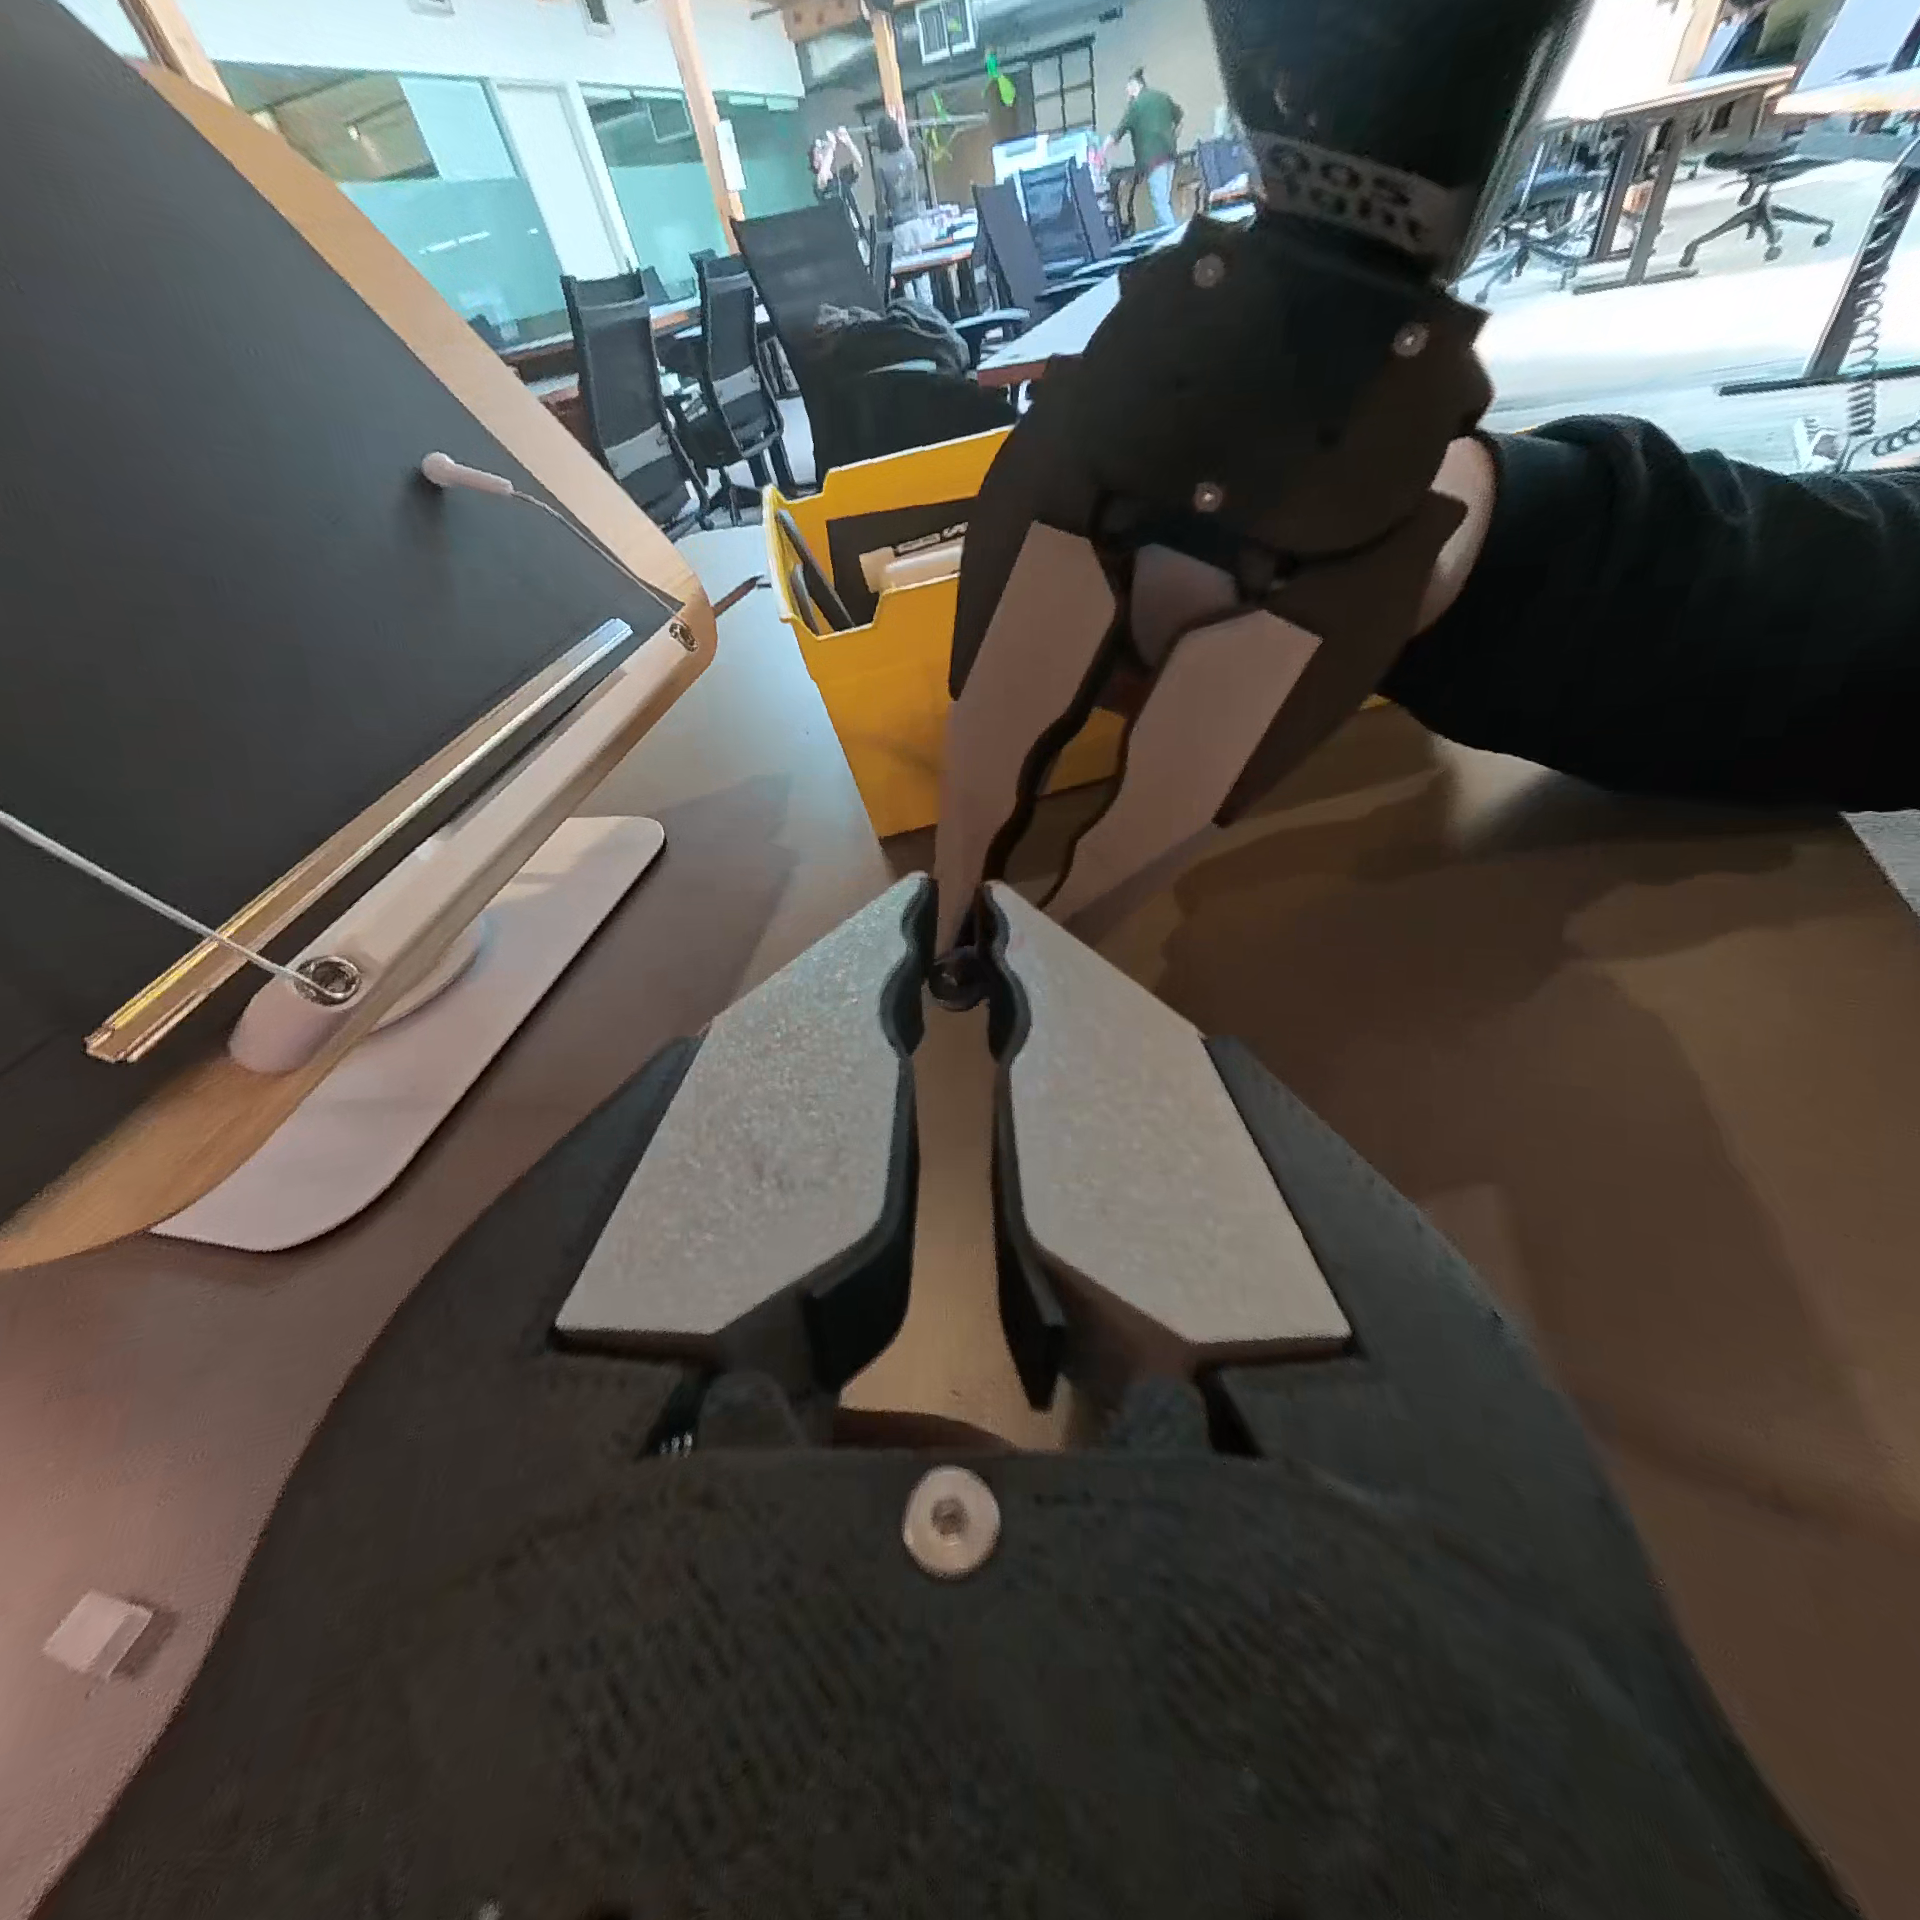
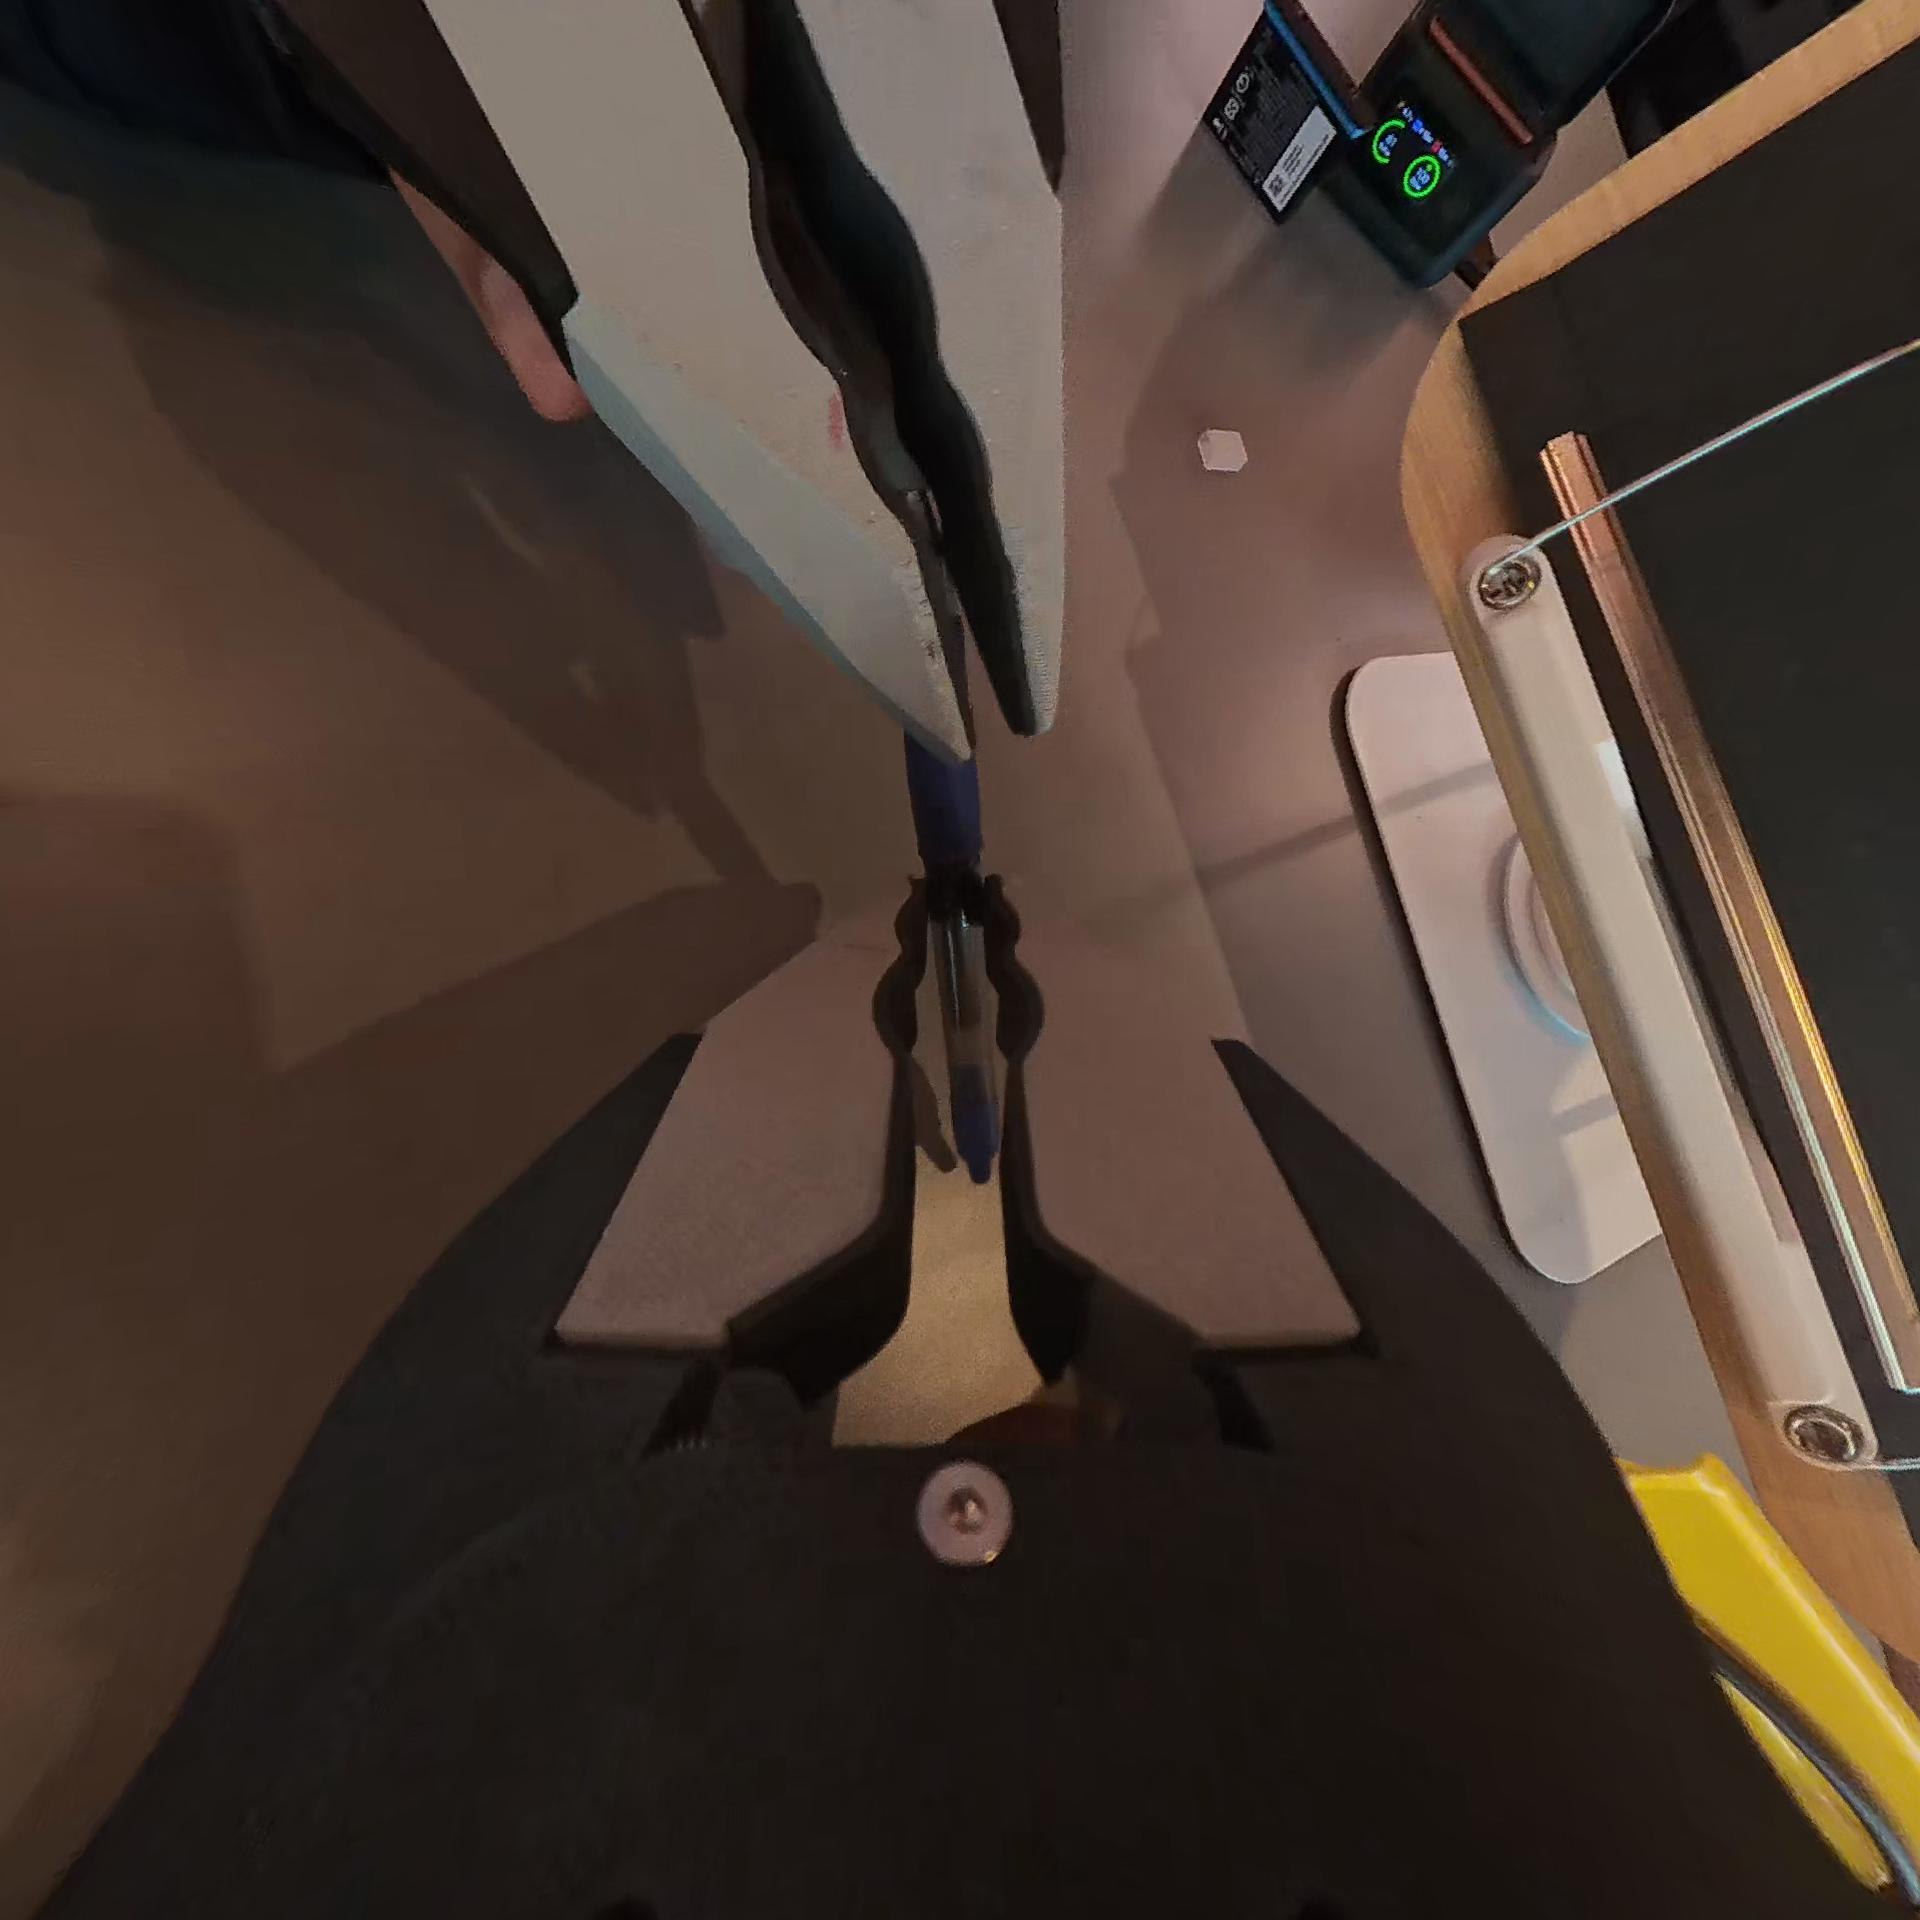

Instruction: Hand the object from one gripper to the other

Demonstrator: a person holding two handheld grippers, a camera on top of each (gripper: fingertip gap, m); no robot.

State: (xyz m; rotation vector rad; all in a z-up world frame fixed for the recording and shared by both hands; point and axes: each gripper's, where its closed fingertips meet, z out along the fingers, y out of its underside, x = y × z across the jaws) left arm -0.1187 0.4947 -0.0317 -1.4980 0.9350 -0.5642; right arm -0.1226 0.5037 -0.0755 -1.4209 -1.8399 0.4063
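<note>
A blue pen (image 2: 943,800) is held between both grippers above the brown table (image 2: 312,727). My right gripper (image 2: 956,896) is shut on the pen's clear barrel, and the pen's far end lies back between its fingers. My left gripper (image 2: 987,717) comes in from the top of the right wrist view and is shut on the pen's blue grip end. In the left wrist view the pen (image 1: 958,982) shows end-on between the nearly closed tips of my left gripper (image 1: 958,920). The right gripper (image 1: 1008,883) reaches down to it from above.
A yellow bin (image 1: 894,727) stands just behind the grippers. A black board in a wooden frame (image 1: 260,468) on a white base (image 1: 468,1039) fills the left. A dark device with a lit screen (image 2: 1413,156) and a small white piece (image 2: 1221,449) lie on the table. A black sleeve (image 1: 1662,603) crosses on the right. There is about 4 cm between the tips of the two grippers.
</note>
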